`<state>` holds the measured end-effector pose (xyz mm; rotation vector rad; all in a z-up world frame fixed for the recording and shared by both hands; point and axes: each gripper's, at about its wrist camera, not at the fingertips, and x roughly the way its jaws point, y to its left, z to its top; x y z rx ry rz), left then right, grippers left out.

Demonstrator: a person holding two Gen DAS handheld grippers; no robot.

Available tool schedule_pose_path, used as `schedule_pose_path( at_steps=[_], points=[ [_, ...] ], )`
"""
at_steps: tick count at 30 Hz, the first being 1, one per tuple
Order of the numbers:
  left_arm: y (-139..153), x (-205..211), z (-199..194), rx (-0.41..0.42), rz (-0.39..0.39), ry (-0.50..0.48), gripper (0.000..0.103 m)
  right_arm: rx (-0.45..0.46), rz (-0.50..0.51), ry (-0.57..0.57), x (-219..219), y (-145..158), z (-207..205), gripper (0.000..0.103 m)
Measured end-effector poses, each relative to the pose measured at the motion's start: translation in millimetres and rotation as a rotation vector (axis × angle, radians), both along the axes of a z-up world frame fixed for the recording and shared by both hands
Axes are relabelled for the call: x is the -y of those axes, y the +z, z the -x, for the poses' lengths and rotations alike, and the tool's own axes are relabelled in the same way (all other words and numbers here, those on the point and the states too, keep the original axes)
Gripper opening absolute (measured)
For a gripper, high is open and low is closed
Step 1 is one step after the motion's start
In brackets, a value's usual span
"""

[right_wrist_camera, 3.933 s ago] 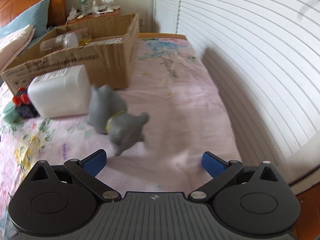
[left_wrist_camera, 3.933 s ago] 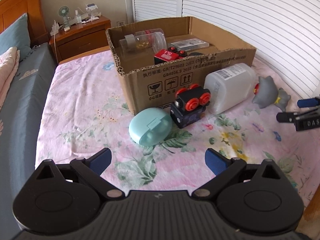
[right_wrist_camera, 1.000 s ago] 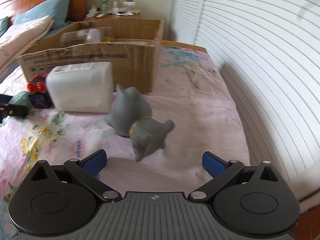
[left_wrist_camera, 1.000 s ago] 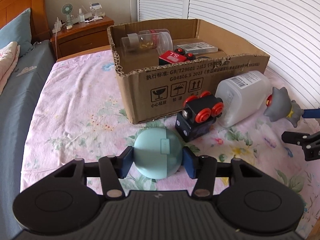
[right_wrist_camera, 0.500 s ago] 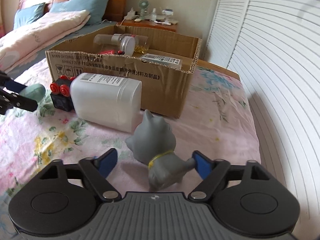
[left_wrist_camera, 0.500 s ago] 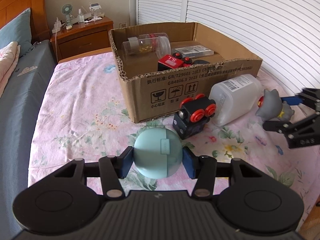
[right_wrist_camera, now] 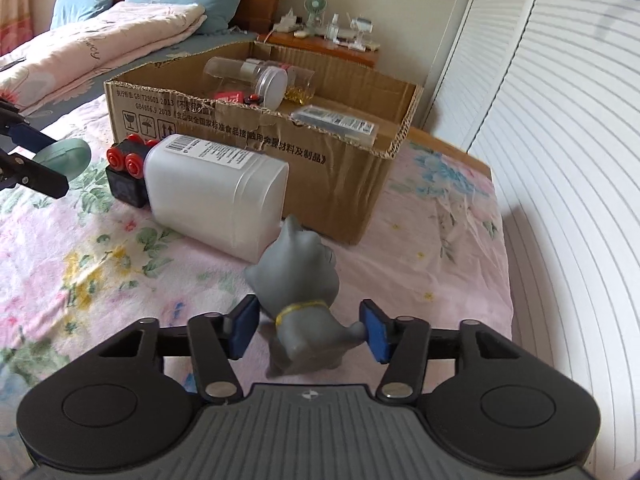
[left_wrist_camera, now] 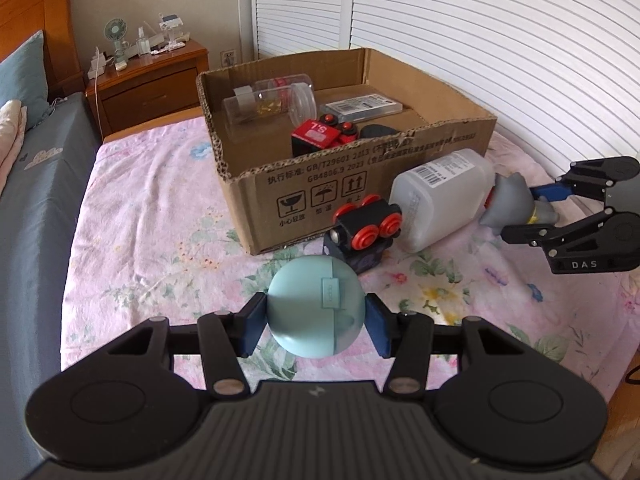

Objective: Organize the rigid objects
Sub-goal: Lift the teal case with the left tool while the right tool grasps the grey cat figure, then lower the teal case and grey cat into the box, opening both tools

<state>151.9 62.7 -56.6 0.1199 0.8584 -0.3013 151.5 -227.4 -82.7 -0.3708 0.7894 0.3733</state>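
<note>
Through the left wrist camera, I am holding a round pale-green case (left_wrist_camera: 316,312) in my left gripper (left_wrist_camera: 316,322); both blue pads are pressing on its sides, and it is hanging clear above the flowered bedspread (left_wrist_camera: 160,240). Past it a black toy train car with red wheels (left_wrist_camera: 366,230) is lying on the bedspread against the near wall of the cardboard box (left_wrist_camera: 320,184), and a white plastic jug (left_wrist_camera: 438,204) is lying on its side just beside the car, near the box's right front corner. Inside the box I am seeing a clear jar (left_wrist_camera: 268,102), a red toy car (left_wrist_camera: 322,134) and a flat packet (left_wrist_camera: 362,108). Toward the right edge of the bed, my right gripper (left_wrist_camera: 524,212) is reaching around a grey toy cat (left_wrist_camera: 510,204) that is touching the jug's end.

Through the right wrist camera, my right gripper (right_wrist_camera: 310,334) is closing, with the grey cat (right_wrist_camera: 306,304) between its jaws. The right pad is touching the cat's tail; the left pad is sitting just beside the body, and I cannot tell whether it is touching. The cat is standing on the bedspread (right_wrist_camera: 100,280) right by the jug's base (right_wrist_camera: 218,196), in front of the box (right_wrist_camera: 256,132). At the far left, the left gripper (right_wrist_camera: 30,160) is holding the green case (right_wrist_camera: 66,158) above the bedspread.
</note>
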Motion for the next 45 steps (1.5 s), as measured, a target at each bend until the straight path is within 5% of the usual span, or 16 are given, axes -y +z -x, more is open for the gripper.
schedule_pose_path(
  at_steps=[16, 24, 31, 38, 39, 41, 45],
  points=[
    [18.8, 5.9, 3.0, 0.019, 0.004, -0.037, 0.051, -0.048, -0.018, 0.038, -4.9, 7.7, -1.9, 0.05],
    [45.9, 12.3, -7.2, 0.059, -0.016, -0.075, 0.051, -0.032, -0.056, 0.052, -1.4, 37.0, 0.5, 0.046],
    [69.4, 19.3, -36.7, 0.113, -0.021, -0.094, 0.051, 0.051, -0.1, 0.08, -2.0, 82.1, -10.0, 0.046],
    [60.1, 17.7, -90.0, 0.143, -0.04, -0.026, 0.052, 0.087, -0.113, 0.103, -20.0, 105.0, -40.9, 0.046],
    [56.9, 17.2, -95.2, 0.157, -0.044, -0.02, 0.055, 0.087, -0.115, 0.104, -22.8, 105.7, -45.4, 0.046],
    [51.3, 16.5, -101.2, 0.168, -0.059, 0.003, 0.08, 0.082, -0.114, 0.105, -28.3, 105.6, -53.8, 0.046],
    [50.7, 12.6, -91.0, 0.182, -0.053, 0.013, 0.086, 0.063, -0.118, 0.095, -35.2, 102.8, -71.3, 0.046]
  ],
)
